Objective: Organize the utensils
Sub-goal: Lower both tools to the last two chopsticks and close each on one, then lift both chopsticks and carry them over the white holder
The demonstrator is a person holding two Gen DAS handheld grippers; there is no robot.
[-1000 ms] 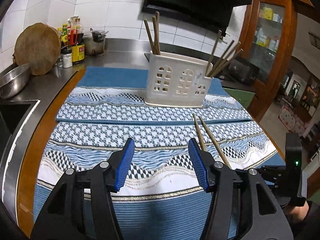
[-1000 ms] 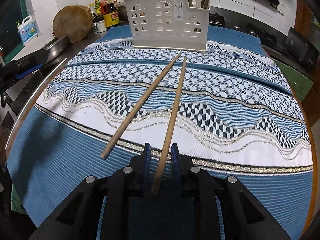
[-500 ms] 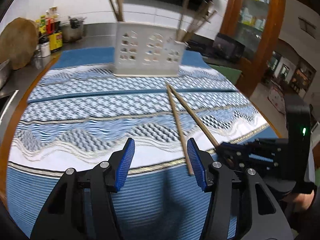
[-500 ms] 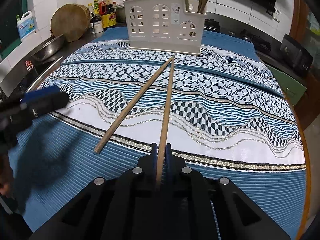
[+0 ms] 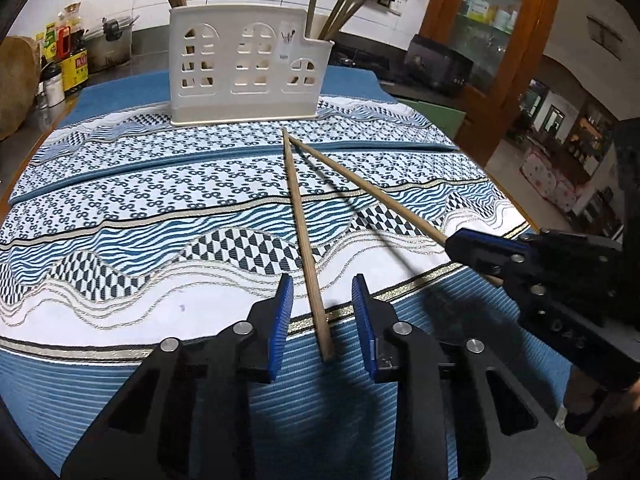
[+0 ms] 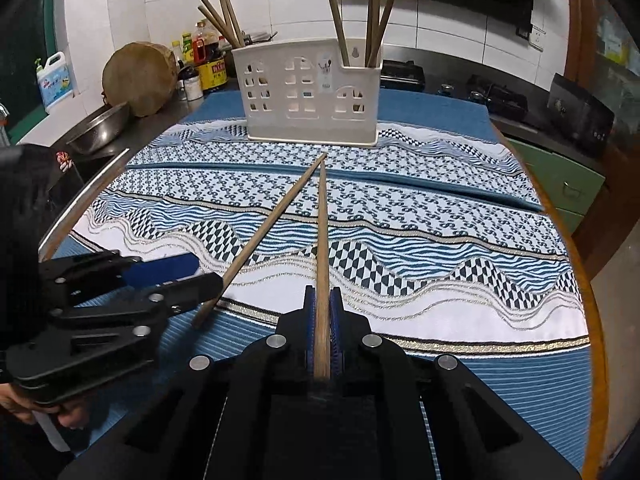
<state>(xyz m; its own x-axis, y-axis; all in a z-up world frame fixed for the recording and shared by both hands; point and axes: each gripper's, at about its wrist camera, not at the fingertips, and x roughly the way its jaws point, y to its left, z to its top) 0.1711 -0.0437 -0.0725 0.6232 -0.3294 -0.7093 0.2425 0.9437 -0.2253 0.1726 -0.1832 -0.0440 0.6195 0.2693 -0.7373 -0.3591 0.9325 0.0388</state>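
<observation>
Left gripper [image 5: 322,312] has dropped astride the loose chopstick [image 5: 306,246], jaws closing; right gripper [image 6: 322,300] now clamps its chopstick [image 6: 322,248]

a blue and white patterned woven cloth [image 6: 440,216] covers the counter. a round brown wooden chopping block [image 6: 138,78] leans against the white tiled wall [image 6: 120,4], with a steel bowl [image 6: 100,128] just beside it. sauce bottles [image 6: 204,56] cluster near the block. a white detergent jug [image 6: 54,80] stands further left. a black stove [image 6: 496,96] sits at the right.
</observation>
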